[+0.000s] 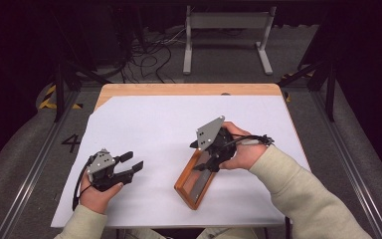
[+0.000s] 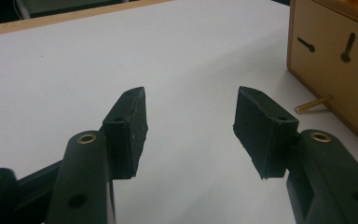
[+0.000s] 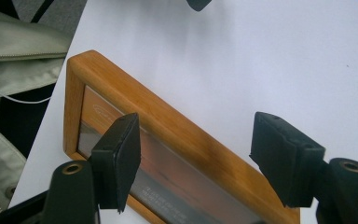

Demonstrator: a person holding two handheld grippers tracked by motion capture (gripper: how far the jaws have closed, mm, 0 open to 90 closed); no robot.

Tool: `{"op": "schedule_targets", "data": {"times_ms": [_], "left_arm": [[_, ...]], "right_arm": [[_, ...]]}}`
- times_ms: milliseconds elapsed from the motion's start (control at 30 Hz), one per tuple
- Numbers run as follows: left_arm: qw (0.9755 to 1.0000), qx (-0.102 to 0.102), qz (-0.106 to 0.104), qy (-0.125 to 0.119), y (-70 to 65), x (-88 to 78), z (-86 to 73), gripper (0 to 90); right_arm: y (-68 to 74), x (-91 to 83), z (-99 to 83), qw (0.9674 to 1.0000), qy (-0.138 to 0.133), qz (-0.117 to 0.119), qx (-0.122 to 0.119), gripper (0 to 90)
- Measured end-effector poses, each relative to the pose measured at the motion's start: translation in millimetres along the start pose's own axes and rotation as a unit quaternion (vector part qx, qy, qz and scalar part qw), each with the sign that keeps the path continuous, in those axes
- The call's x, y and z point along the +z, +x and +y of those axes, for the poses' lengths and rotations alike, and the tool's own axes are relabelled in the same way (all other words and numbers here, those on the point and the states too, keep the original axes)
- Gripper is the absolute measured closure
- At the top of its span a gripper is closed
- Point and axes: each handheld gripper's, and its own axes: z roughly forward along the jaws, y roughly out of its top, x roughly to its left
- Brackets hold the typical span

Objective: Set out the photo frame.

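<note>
Straddling half-hidden frame (image 1: 195, 180), right tongs (image 1: 205, 164)

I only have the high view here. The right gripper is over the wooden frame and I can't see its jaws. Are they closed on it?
Observer: No. In the right gripper view the right gripper is open, one jaw over the glass, the other out past the frame's long edge, over the white sheet.
Operator: Is anything gripped on the left side?
Observer: Nothing. The left gripper is open, with bare white sheet between the jaws.
Operator: What does the left one see of the frame?
Observer: Its pale wooden back, with two keyhole slots, and a small wooden peg sticking out near the sheet.
</note>
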Motion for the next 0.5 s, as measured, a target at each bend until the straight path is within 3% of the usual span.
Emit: {"op": "schedule_targets", "data": {"times_ms": [500], "left_arm": [[1.0, 0.001, 0.002, 0.0, 0.2, -2.5, -2.3, 44.6]], "right_arm": [[-6.8, 30.5, 5.2, 0.9972, 0.02, 0.073, -0.002, 26.1]]}}
